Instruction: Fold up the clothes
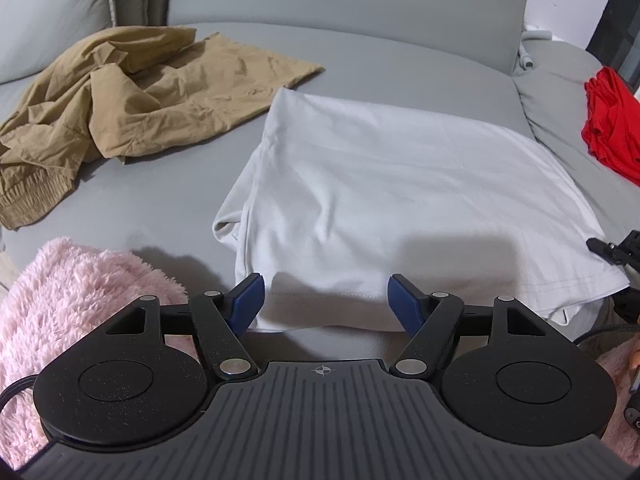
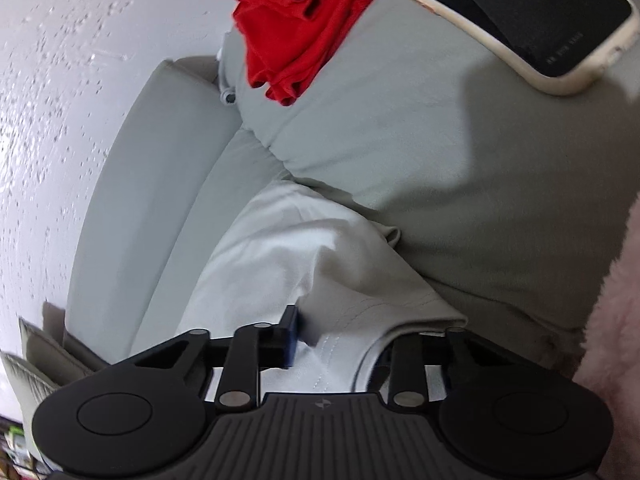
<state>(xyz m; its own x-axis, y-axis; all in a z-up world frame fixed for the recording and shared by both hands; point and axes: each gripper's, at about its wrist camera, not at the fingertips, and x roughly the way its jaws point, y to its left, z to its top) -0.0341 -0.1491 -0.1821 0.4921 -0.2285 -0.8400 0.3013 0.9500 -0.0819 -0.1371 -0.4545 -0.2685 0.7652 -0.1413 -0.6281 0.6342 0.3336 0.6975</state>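
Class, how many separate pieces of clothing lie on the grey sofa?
3: crumpled tan trousers at left, folded white T-shirt in the middle, red garment at right. More may be hidden.

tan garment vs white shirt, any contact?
Apart. The left wrist view shows the tan garment lying crumpled beyond the folded white shirt, with a strip of bare grey sofa running between their nearest edges.
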